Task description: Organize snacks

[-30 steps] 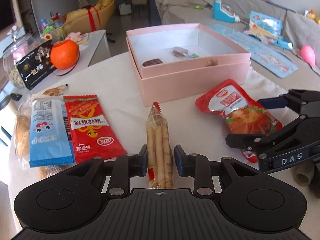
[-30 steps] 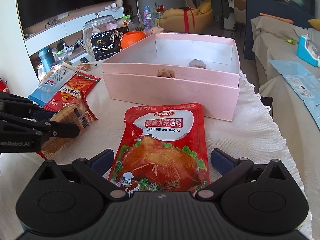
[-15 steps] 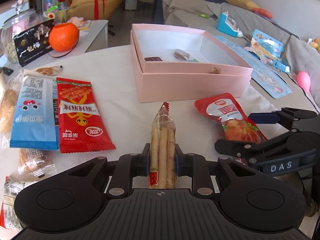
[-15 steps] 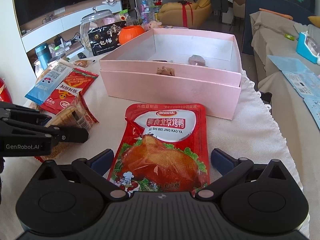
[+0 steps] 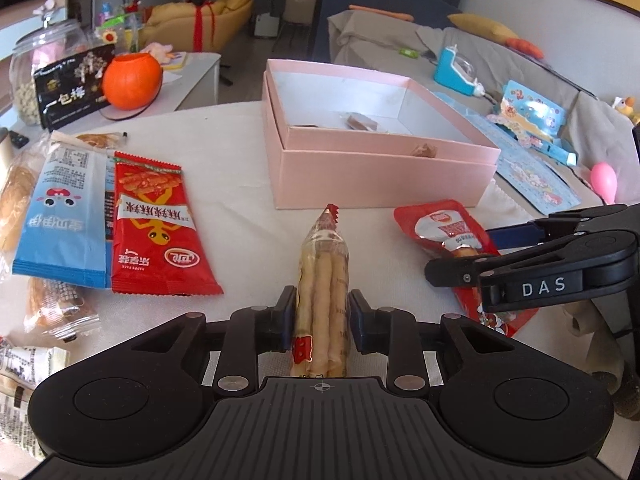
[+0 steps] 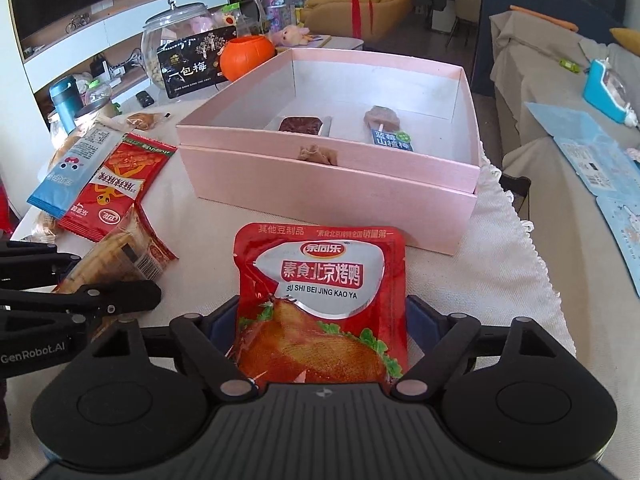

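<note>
The left tool (image 5: pixel 322 314) is clamped on a clear pack of breadsticks (image 5: pixel 322 280), its blue pads pressing both long sides, and the pack points forward above the worktop (image 5: pixel 248 216). The right tool (image 6: pixel 322 320) has closed in on a red roast-duck pouch (image 6: pixel 324 300); its pads touch the pouch's two edges, and the pouch's top end points toward the pink box (image 6: pixel 332 192). Whether either snack is lifted clear of the cloth-covered worktop I cannot tell. The open pink box stands just beyond both tools and already contains a few small wrapped snacks (image 6: pixel 386 130). To the left lie a red chip packet (image 5: pixel 150 224) and a blue packet (image 5: pixel 64 216), side by side and touching. Farther back stand an orange pumpkin pot (image 5: pixel 132 80) and a glass jar (image 5: pixel 36 68).
</note>
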Available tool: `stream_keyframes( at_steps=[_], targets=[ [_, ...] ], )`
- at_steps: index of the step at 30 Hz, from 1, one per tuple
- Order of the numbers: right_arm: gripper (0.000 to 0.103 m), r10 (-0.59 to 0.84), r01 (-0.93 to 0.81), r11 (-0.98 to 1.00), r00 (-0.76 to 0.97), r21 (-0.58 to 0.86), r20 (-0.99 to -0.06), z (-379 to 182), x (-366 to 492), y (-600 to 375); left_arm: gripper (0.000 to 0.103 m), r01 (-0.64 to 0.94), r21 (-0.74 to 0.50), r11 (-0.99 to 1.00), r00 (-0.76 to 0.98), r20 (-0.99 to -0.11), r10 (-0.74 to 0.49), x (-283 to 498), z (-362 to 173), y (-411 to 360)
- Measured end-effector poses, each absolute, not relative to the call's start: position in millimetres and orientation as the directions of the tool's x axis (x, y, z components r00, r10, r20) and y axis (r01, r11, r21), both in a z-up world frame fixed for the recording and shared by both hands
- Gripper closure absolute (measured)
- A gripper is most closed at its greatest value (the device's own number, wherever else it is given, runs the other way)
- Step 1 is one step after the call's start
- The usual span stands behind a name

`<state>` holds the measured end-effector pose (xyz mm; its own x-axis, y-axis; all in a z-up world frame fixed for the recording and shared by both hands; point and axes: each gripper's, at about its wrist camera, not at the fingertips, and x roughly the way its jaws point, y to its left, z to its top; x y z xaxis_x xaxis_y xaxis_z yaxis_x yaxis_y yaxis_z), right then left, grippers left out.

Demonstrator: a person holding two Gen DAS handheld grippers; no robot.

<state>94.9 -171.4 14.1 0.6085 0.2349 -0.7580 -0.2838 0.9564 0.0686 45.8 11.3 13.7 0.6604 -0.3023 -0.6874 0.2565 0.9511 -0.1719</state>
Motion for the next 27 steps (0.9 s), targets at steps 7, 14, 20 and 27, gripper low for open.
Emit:
stream_keyframes(
  at_steps=[7, 14, 20, 27],
  targets=[
    [0.056, 0.294, -0.297, 0.943, 0.535, 0.15, -0.792, 39.9, 103.6, -187.1, 0.077, 0.223, -0.218, 0.95, 0.659, -0.685, -0.312, 43.5, 19.0, 17.0],
    [0.078, 0.305, -0.341, 0.932, 0.564, 0.12, -0.767, 64.6, 84.6, -185.0, 0.078, 0.232, -0.241, 0.942, 0.648, -0.684, -0.335, 39.5, 18.7, 12.7],
    [0.025, 0.224, -0.325, 0.945, 0.618, 0.014, -0.754, 44.1, 82.0, -177.1, 0.078, 0.234, -0.23, 0.945, 0.644, -0.692, -0.328, 38.8, 16.5, 10.9],
    [0.013, 0.282, -0.254, 0.954, 0.575, 0.161, -0.768, 17.8, 91.3, -198.2, 0.077, 0.229, -0.219, 0.948, 0.633, -0.707, -0.316, 41.4, 17.6, 8.0]
  ],
)
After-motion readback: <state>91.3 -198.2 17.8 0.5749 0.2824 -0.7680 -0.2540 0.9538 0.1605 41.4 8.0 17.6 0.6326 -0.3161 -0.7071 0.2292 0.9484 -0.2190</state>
